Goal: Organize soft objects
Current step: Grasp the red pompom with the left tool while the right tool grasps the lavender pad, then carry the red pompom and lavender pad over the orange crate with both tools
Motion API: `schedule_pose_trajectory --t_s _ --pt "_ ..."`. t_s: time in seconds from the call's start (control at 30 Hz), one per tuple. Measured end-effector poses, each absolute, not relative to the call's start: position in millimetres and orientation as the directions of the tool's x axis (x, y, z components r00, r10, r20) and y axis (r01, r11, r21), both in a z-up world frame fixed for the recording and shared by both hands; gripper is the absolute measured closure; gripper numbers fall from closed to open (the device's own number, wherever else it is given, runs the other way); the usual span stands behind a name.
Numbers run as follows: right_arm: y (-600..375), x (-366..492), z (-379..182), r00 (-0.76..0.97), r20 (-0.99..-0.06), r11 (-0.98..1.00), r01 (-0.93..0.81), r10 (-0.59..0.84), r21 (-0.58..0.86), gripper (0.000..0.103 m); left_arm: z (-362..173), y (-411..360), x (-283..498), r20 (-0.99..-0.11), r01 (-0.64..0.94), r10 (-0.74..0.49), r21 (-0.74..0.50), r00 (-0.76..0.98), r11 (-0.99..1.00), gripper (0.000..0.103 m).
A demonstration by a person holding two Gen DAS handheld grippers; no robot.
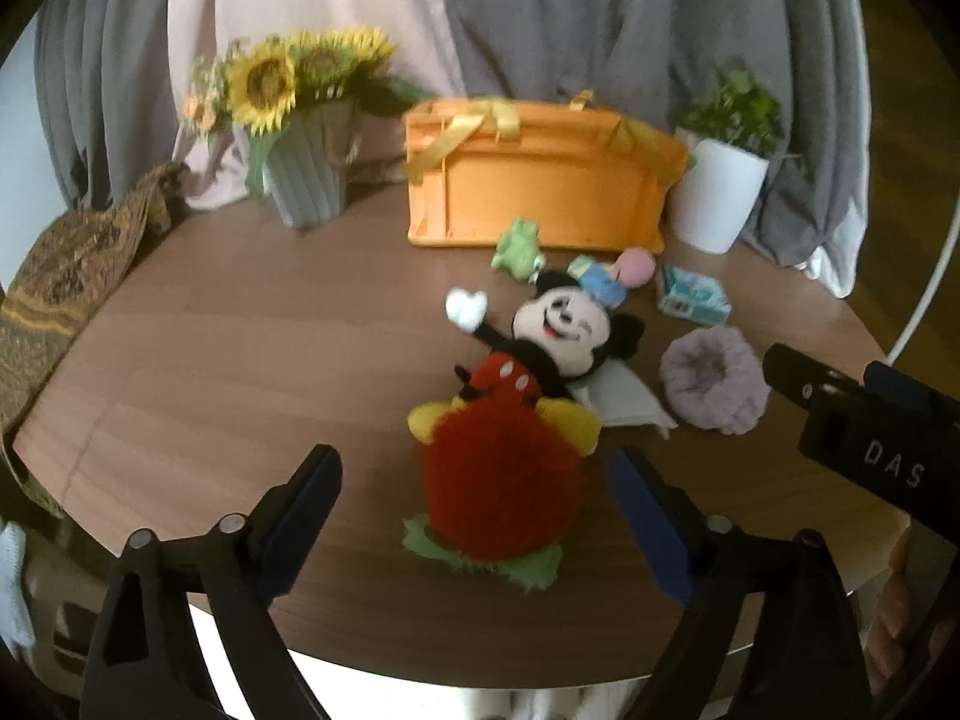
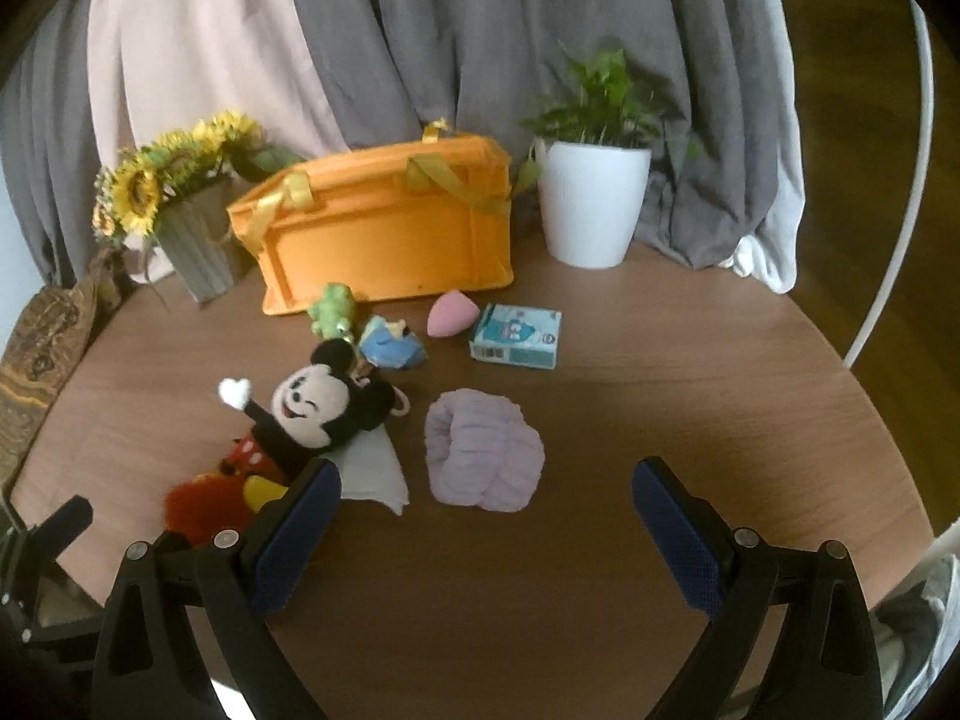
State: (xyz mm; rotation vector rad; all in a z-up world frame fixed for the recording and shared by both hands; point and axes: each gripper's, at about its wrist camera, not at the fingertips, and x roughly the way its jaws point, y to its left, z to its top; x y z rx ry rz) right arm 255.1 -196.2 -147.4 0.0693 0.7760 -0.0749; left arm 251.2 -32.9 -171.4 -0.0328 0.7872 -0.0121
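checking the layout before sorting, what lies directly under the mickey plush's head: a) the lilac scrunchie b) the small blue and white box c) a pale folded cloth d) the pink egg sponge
c: the mickey plush rests its head on a pale folded cloth, whose corner pokes out beside it; the other three lie apart on the table.

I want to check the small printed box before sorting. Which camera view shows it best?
The right wrist view: the printed box lies whole and unblocked on the table. In the left wrist view it appears smaller, blurred, near the picture's right side.
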Motion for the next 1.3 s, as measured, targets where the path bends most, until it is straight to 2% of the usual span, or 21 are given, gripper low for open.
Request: schedule_pose_trajectory --t_s 0.13,0.5,0.57,0.6,0.67,0.73,0.77,0.87,1.1,1.3 --pt "-202 272 -167 0.694 -0.720 0.997 0.065 -0.022 0.033 0.004 -195 -39 260 -0.744 -0.052 0.001 -0.046 0.669 0.998 0.017" --pt "-217 311 -212 0.657 -0.752 0.999 -0.011 0.046 0.051 0.012 -231 -57 281 -0.736 -0.113 0.072 -0.006 0.673 0.994 0.023" --pt "-218 315 -217 0.651 -0.757 0.998 -0.022 0.058 0.058 0.014 -234 -57 283 -0.734 -0.120 0.078 -0.005 0.675 0.993 0.029" --pt "-218 317 -219 0.648 -0.759 0.998 -0.025 0.063 0.061 0.016 -235 -58 284 -0.733 -0.123 0.079 -0.006 0.675 0.992 0.031" --pt "-218 320 -222 0.645 -0.761 0.997 -0.033 0.072 0.066 0.020 -236 -57 285 -0.734 -0.122 0.073 -0.014 0.675 0.992 0.043" --pt "-218 321 -224 0.643 -0.761 0.997 -0.044 0.082 0.070 0.027 -237 -57 285 -0.737 -0.128 0.070 -0.023 0.672 0.992 0.048" --pt "-218 321 -225 0.640 -0.763 0.996 -0.052 0.090 0.074 0.033 -236 -57 284 -0.736 -0.129 0.068 -0.027 0.673 0.991 0.054" --pt "-218 321 -225 0.635 -0.765 0.994 -0.071 0.108 0.082 0.050 -232 -58 280 -0.729 -0.136 0.071 -0.030 0.681 0.990 0.065" --pt "-220 317 -216 0.637 -0.758 0.990 -0.088 0.141 0.110 0.058 -213 -59 271 -0.702 -0.168 0.095 -0.035 0.706 0.985 0.069" --pt "-220 309 -201 0.661 -0.732 0.986 -0.117 0.167 0.120 0.061 -188 -59 266 -0.671 -0.172 0.092 -0.054 0.736 0.984 0.070"
